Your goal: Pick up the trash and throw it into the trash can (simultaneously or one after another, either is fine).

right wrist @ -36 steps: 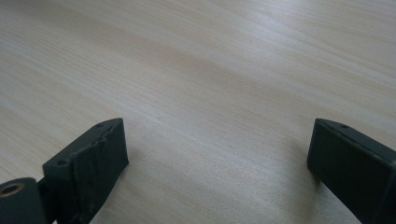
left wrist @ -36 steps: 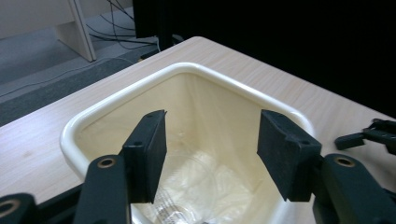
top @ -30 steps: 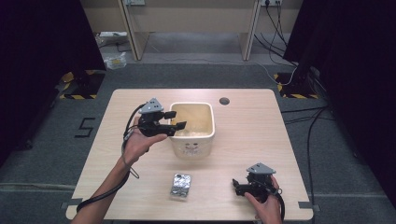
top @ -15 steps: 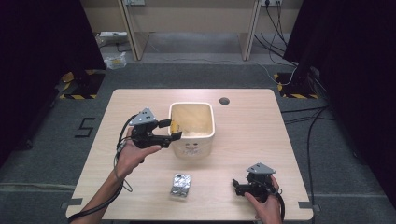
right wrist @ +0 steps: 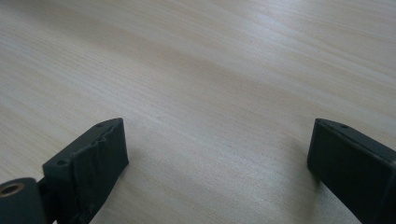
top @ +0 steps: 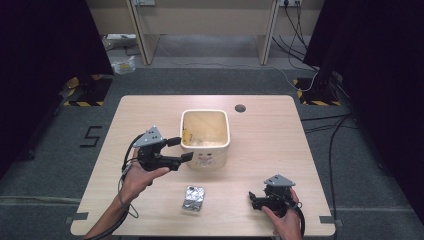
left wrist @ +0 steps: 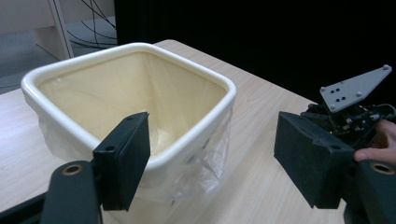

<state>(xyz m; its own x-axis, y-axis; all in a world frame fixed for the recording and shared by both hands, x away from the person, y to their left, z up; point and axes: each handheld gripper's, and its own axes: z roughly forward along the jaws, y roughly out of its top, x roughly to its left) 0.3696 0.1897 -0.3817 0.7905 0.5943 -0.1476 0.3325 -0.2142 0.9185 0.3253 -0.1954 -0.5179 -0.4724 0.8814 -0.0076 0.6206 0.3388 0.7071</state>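
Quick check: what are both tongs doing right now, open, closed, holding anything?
Left tongs: open, empty, beside the cream bin's near corner.
Right tongs: open, empty, low over the table.

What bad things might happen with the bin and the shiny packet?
The left gripper, jaws open, sits right by the lined cream bin; a bump might tip or slide it. Its jaws could snag the loose plastic liner hanging outside the bin. The foil packet lies near the table front edge and might get knocked off.
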